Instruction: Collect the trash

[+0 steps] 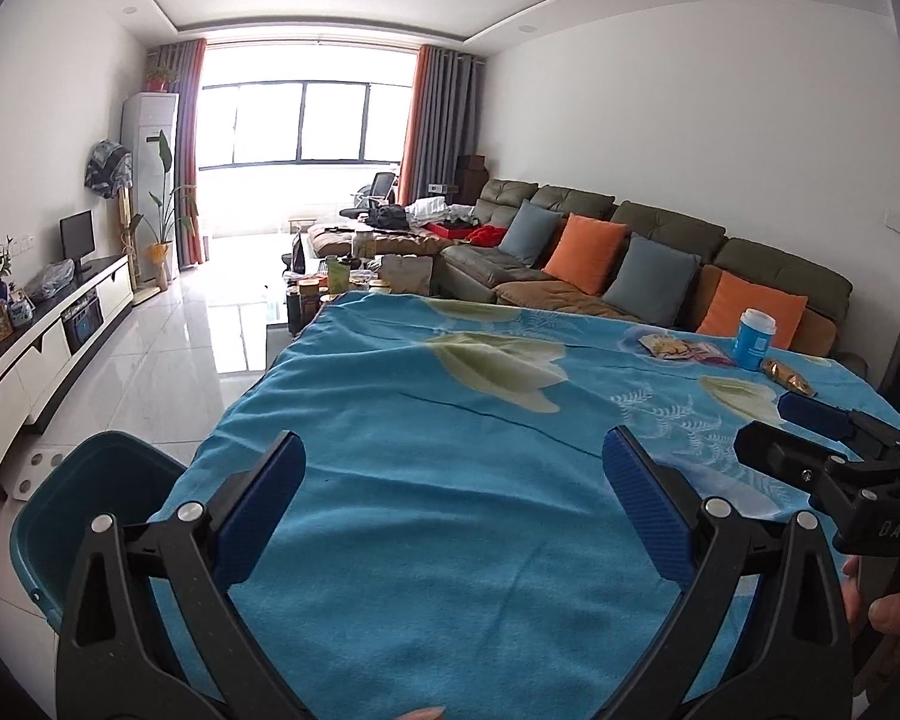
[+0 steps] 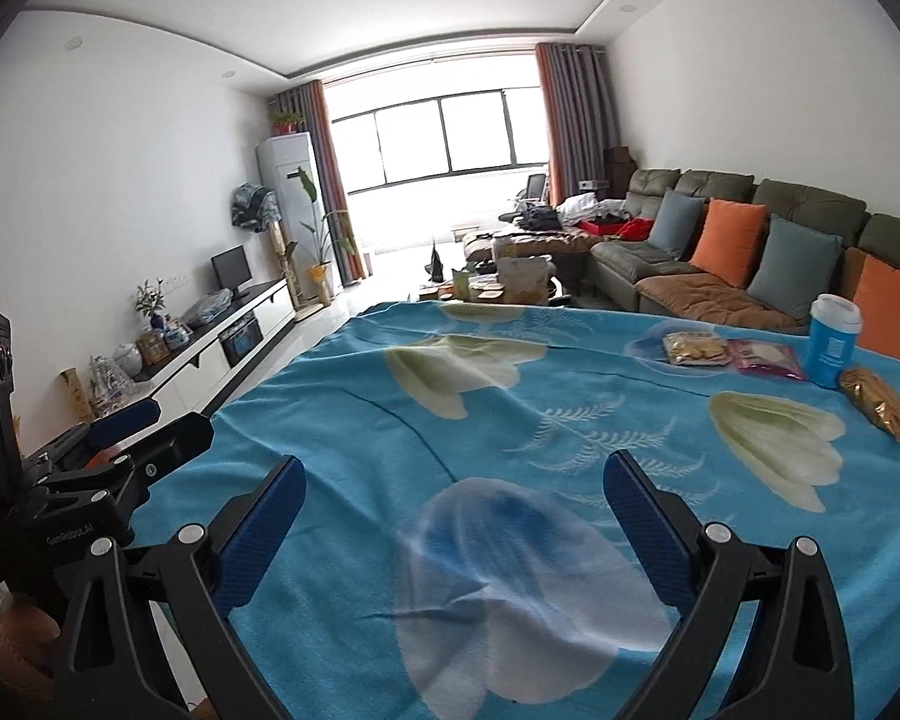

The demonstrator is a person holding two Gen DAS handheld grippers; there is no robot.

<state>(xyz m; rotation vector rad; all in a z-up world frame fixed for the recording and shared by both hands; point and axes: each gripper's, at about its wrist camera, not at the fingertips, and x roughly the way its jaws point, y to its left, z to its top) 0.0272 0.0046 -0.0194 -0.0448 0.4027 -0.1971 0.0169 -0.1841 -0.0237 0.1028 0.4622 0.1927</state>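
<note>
On the far right of the blue flowered cloth (image 2: 510, 420) lie a gold snack packet (image 2: 693, 349), a pink wrapper (image 2: 765, 358), a blue cup with a white lid (image 2: 832, 341) and a crumpled gold wrapper (image 2: 879, 403). They also show in the left wrist view: packet (image 1: 669, 348), cup (image 1: 753, 339), gold wrapper (image 1: 789, 375). My left gripper (image 1: 453, 498) is open and empty over the cloth's near left. My right gripper (image 2: 453, 501) is open and empty over the near middle. A teal bin (image 1: 60, 516) stands by the table's left edge.
A green sofa with orange and grey cushions (image 2: 750, 240) runs behind the table on the right. A cluttered coffee table (image 1: 354, 276) lies beyond the far edge. A white TV cabinet (image 1: 42, 336) lines the left wall over glossy floor tiles (image 1: 180, 348).
</note>
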